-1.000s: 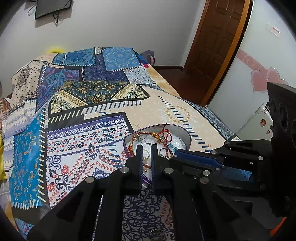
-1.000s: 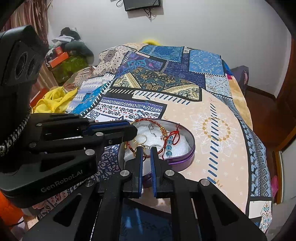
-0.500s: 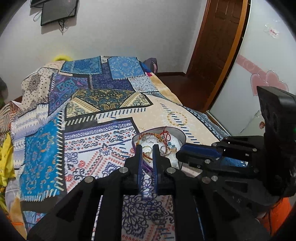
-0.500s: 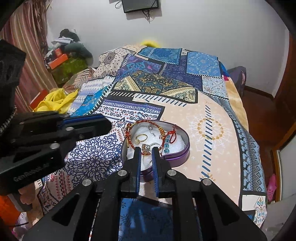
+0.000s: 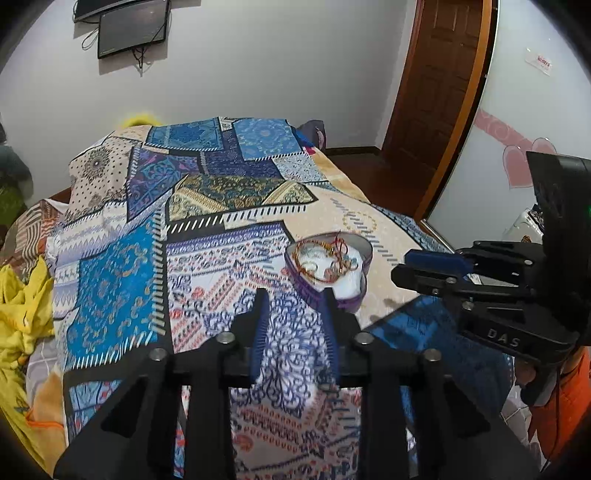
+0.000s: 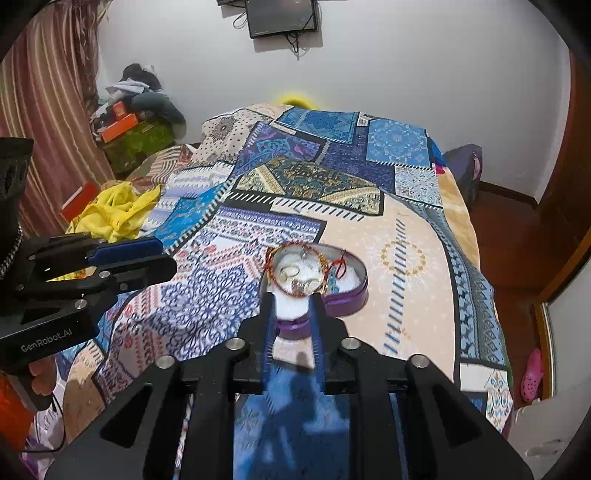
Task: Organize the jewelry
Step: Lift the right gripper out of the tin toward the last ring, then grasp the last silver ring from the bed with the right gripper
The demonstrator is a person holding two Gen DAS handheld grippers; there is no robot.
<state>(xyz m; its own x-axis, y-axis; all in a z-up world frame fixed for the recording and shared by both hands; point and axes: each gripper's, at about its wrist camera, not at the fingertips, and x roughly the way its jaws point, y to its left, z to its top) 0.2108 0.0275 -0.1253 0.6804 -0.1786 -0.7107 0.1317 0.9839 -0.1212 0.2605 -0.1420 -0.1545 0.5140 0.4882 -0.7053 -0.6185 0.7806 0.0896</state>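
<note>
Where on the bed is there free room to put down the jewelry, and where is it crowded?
The bedspread is bare right of the purple tin and beyond it toward the wall. The patch between the tin and the left gripper is free too. It is crowded inside the tin, and near the yellow cloth.

Setting: a bedroom in a home. A bed point(image 6: 406, 236) fills most of both views, covered by a patchwork-print bedspread point(image 5: 221, 229) in blues, creams and golds. A dark flat screen point(image 6: 282, 16) hangs on the plain white wall above its far end (cable dangling below). A brown wooden door point(image 5: 439, 85) stands to one side, next to a panel with pink heart decals point(image 5: 517, 166). Striped curtains point(image 6: 48, 110), a heap of clothes and boxes point(image 6: 136, 110) and crumpled yellow fabric point(image 6: 114, 214) lie beside the bed.
</note>
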